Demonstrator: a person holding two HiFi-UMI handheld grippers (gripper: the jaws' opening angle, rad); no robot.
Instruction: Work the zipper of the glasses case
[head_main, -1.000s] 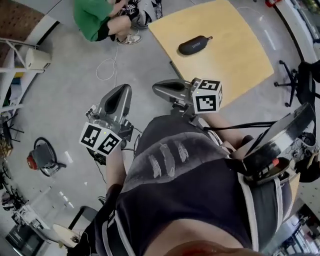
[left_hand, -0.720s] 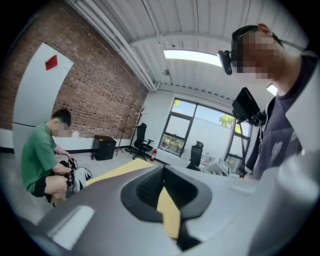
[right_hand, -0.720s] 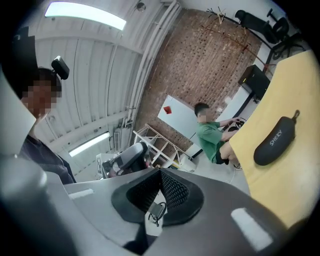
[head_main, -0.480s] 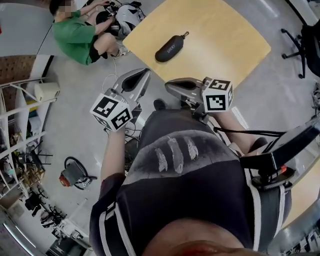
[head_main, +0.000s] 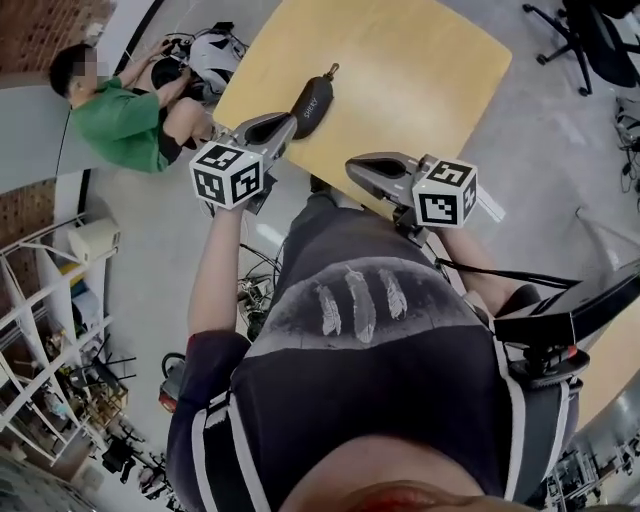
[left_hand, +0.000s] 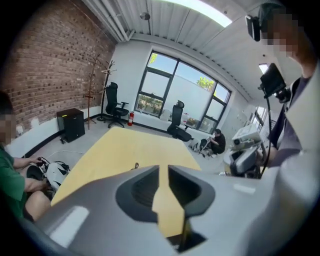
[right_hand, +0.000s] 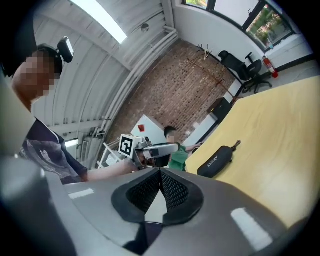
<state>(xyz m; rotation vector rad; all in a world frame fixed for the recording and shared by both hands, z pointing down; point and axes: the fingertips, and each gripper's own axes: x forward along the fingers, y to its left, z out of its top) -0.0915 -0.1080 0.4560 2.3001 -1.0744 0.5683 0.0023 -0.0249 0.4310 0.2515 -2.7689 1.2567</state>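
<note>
A black zipped glasses case (head_main: 311, 103) lies near the left edge of a light wooden table (head_main: 420, 60); its zipper pull points away from me. My left gripper (head_main: 290, 122) hovers at the case's near end, apart from it, shut but for a thin slit and holding nothing. In the left gripper view the jaws (left_hand: 163, 172) hide the case, and only the pull tab (left_hand: 136, 165) shows above them. My right gripper (head_main: 350, 167) is shut and empty over the table's near edge, to the right of the case (right_hand: 216, 161). From there the left gripper (right_hand: 176, 146) shows beyond the right gripper's jaws (right_hand: 160, 174).
A person in a green top (head_main: 120, 115) sits on the floor left of the table beside a white helmet-like object (head_main: 215, 50). Office chairs (head_main: 590, 30) stand at the far right. Shelving (head_main: 60, 330) with clutter lines the left side.
Both grippers have moved up to the table. The left one has swung up and right from beside my hip to the case's near end. The right one has moved forward a little.
</note>
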